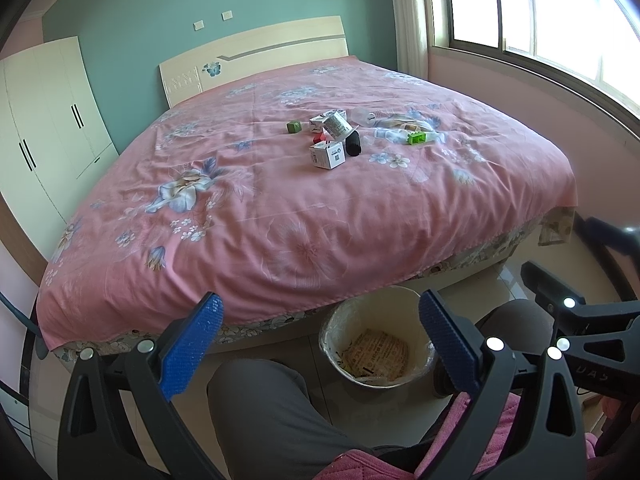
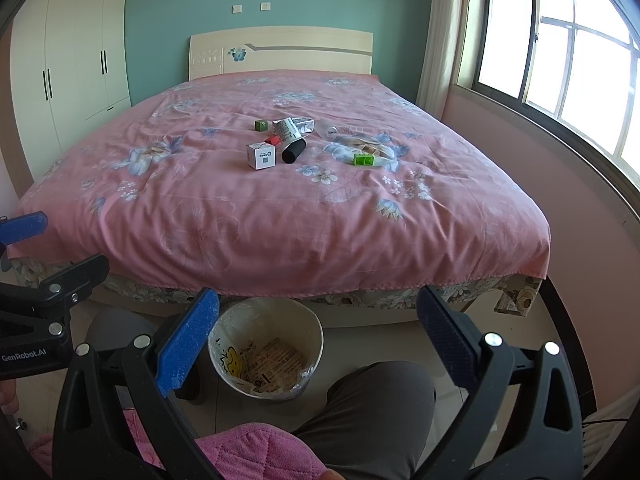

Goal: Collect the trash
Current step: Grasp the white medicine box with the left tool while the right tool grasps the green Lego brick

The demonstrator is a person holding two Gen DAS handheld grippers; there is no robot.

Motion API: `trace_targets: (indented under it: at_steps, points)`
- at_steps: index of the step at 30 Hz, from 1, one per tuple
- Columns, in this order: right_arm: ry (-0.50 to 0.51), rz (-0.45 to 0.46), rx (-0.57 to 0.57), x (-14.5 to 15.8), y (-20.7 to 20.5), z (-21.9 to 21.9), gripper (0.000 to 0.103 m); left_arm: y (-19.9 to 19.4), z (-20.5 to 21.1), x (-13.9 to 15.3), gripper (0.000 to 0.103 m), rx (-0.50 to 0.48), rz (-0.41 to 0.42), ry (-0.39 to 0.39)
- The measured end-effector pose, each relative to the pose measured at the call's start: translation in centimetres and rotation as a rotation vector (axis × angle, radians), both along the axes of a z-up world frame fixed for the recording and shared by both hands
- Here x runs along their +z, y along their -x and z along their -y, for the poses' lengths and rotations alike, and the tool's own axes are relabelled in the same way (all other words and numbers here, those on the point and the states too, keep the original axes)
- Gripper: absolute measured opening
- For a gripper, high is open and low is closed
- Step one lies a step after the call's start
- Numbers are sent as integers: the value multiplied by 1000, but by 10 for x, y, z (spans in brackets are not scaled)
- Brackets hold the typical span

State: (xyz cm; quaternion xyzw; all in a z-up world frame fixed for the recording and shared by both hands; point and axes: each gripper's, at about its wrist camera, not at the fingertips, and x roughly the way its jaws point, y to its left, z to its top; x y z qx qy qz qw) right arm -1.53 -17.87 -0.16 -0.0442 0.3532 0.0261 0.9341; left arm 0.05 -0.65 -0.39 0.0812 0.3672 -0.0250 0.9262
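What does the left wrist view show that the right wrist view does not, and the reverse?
Only the left wrist view shows the right gripper from outside, at its right edge. Only the right wrist view shows the left gripper from outside, with GenRobot.AI lettering, and the yellow smiley print inside the bin. Both share the pink floral bed carrying a white box, black cylinder, green blocks and a clear bottle, the bin at the bed's foot holding printed paper, the person's grey-trousered knees, and open jaws holding nothing.

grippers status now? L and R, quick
Left gripper: open, holding nothing, above the trash bin.
Right gripper: open, holding nothing, also near the bin.
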Motion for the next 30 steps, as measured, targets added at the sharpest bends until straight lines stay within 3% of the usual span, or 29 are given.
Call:
trace_targets:
  at_steps: [6,13,23,30]
  points:
    - [13,51,-4,3,-18,12,96,-25,-2,2,100,-22,-2,65]
    - [21,98,-41,26,-69,37,96,-92,-1,9,100,-21,-45,133]
    - [35,115,-68,34,-166,61,96,-201,5,11,100,53,-76,197]
    - [62,88,-58,16,-242,65,96,-277,8,-12,99,137,-158,244]
